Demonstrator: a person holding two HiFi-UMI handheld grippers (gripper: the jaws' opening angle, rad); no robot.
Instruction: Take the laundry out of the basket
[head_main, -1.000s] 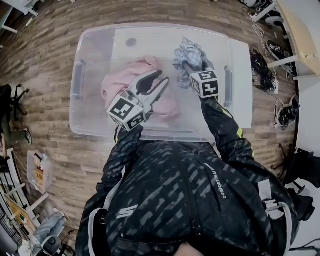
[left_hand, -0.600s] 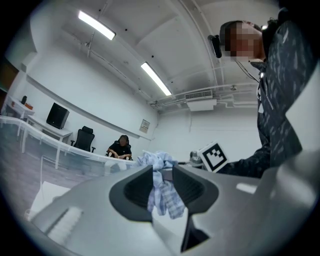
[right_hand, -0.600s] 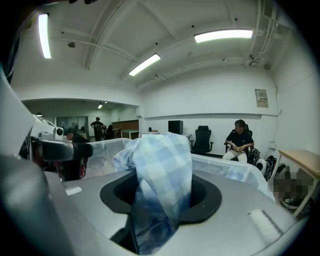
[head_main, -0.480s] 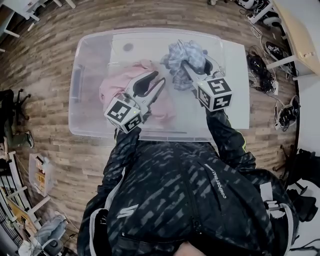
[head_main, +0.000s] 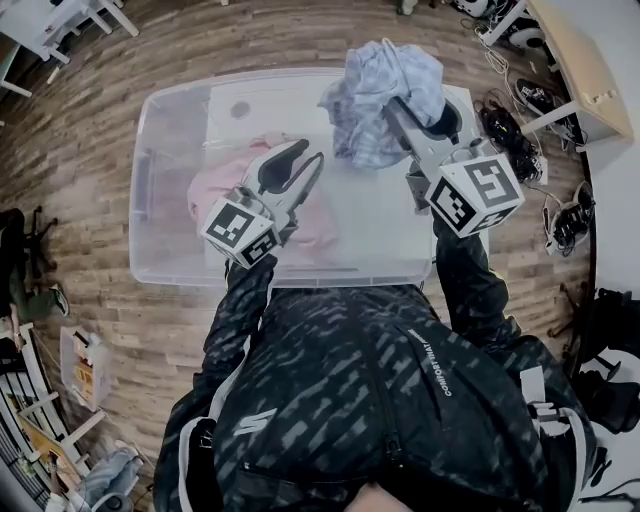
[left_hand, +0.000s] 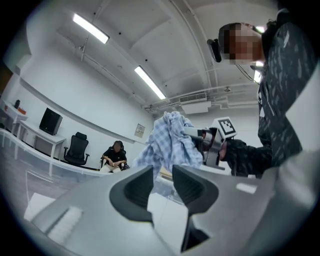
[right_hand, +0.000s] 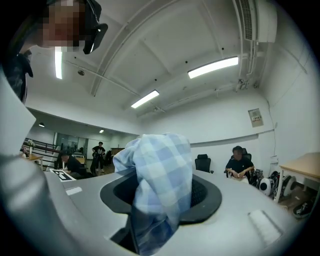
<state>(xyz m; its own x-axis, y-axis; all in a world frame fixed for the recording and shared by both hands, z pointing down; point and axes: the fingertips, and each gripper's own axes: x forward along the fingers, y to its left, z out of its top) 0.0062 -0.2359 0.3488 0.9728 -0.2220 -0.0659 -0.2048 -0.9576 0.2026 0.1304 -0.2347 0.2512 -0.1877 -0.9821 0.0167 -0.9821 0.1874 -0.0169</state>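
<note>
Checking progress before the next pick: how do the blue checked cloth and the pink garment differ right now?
The blue checked cloth is clamped in the right gripper and held up over the basket; the pink garment lies on the basket's floor, ungripped. The cloth hangs bunched; the garment lies spread low. The cloth is blue-and-white check; the garment is plain pink. Both are soft laundry.

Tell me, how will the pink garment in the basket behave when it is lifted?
Probably floppy: the pink garment lies crumpled in the basket. Likely light, sagging from one pinch, as the checked cloth droops from the right gripper.
</note>
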